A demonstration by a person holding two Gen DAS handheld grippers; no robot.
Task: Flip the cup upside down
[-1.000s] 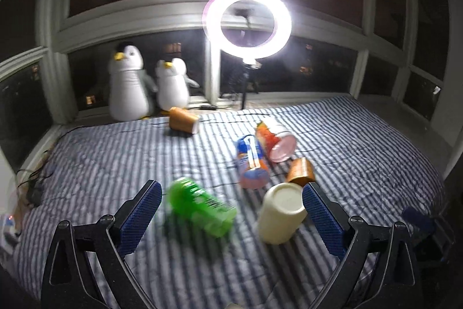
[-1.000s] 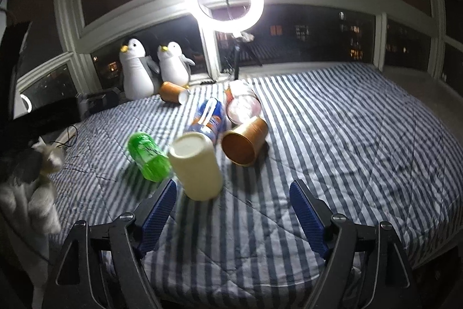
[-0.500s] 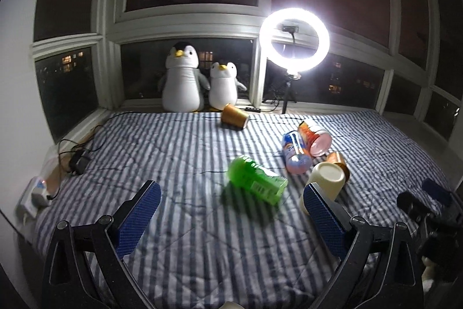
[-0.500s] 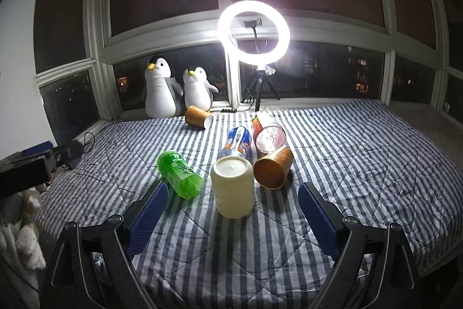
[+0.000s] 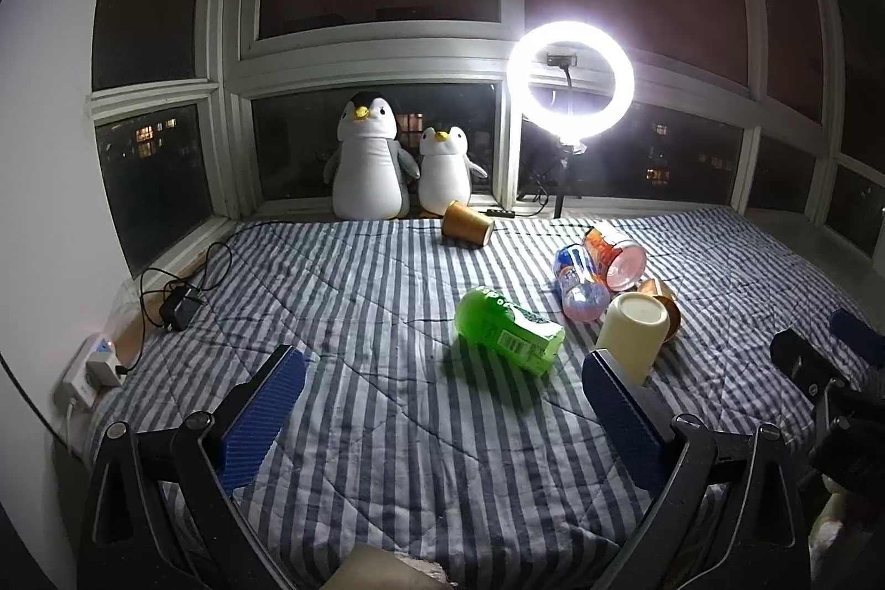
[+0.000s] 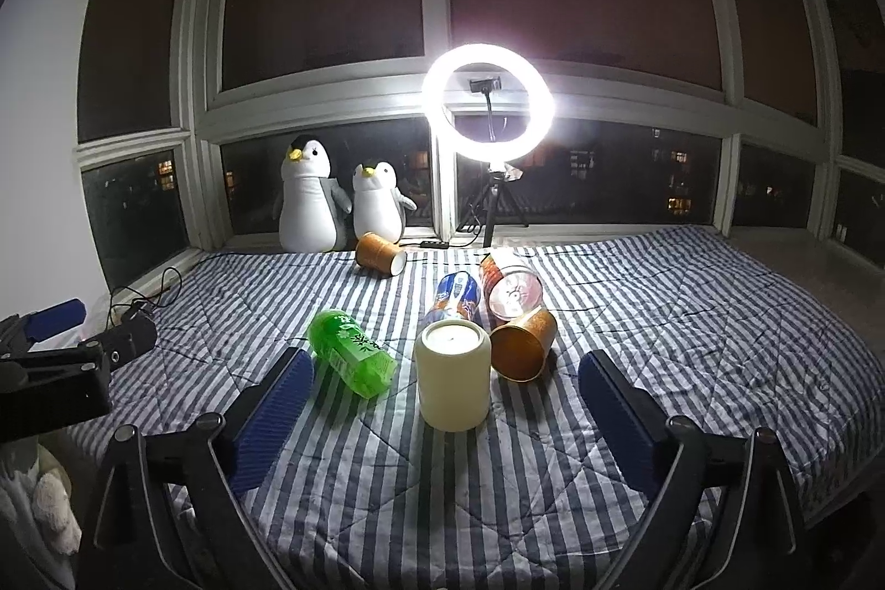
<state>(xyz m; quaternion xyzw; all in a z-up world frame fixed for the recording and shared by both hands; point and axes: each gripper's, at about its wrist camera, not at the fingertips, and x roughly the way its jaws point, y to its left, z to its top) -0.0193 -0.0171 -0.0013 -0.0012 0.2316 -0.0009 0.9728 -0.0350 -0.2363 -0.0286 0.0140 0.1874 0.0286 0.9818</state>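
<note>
Standing on end in the middle of the bed [image 6: 691, 313], the cream cup [image 6: 452, 377] shows a flat closed face on top, so by my reading it is already mouth-down and the flip looks done. Its long axis runs vertical. It sits straight ahead of the right tool [image 6: 445, 402], centred between the spread, empty fingers, with nothing touching it. From the left tool [image 5: 442, 402], also released and empty, the cup [image 5: 633, 335] lies off to the right, just beyond the right finger. The right hand is plainly nearer. A green bottle [image 6: 351, 352] lies on its side just left of the cup, and a brown paper cup [image 6: 522, 344] lies tipped just to its right.
</note>
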